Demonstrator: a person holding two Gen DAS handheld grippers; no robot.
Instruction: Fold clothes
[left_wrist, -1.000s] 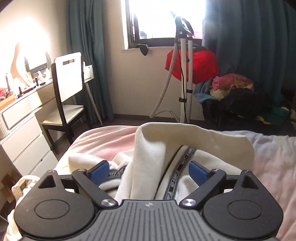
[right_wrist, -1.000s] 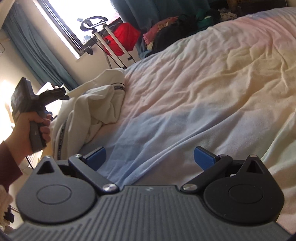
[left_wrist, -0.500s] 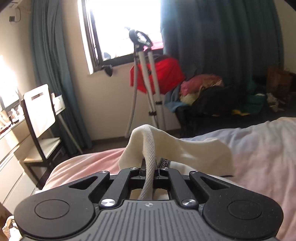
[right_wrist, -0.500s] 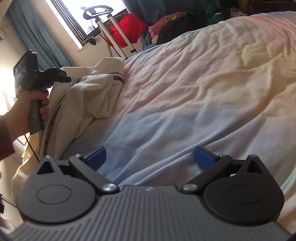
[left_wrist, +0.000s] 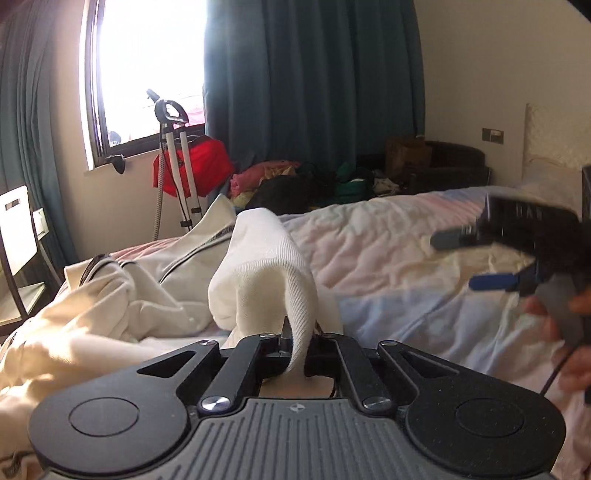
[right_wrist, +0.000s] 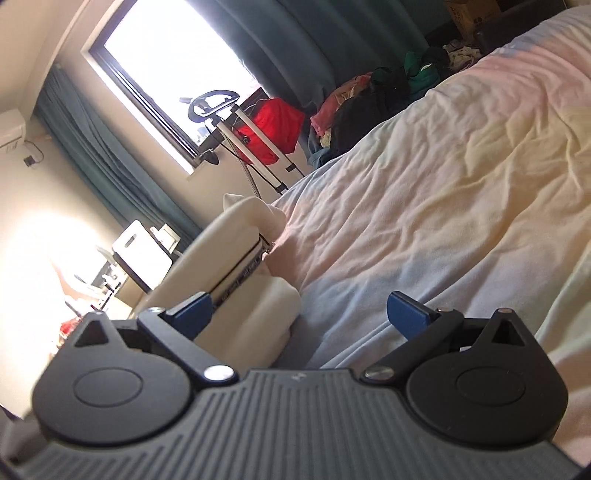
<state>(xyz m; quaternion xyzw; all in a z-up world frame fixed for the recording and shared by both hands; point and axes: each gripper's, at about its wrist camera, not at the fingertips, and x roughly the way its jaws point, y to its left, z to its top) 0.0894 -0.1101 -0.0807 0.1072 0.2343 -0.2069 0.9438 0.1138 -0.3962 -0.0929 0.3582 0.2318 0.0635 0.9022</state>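
The left gripper (left_wrist: 295, 345) sits low over the bed (left_wrist: 388, 236), pointing toward the window (left_wrist: 147, 70), while the right gripper (right_wrist: 299, 314) tilts close above the sheet; in the left view it shows blurred at the right edge. The cream garment (left_wrist: 147, 291) (ribbed knit, with a dark patterned tape along one seam) lies crumpled at the bed's left side, one fold raised. The left gripper's jaws are pressed together on that ribbed fold. The right gripper's blue pads (right_wrist: 406, 314) are spread wide, holding nothing, the left pad just beside the garment.
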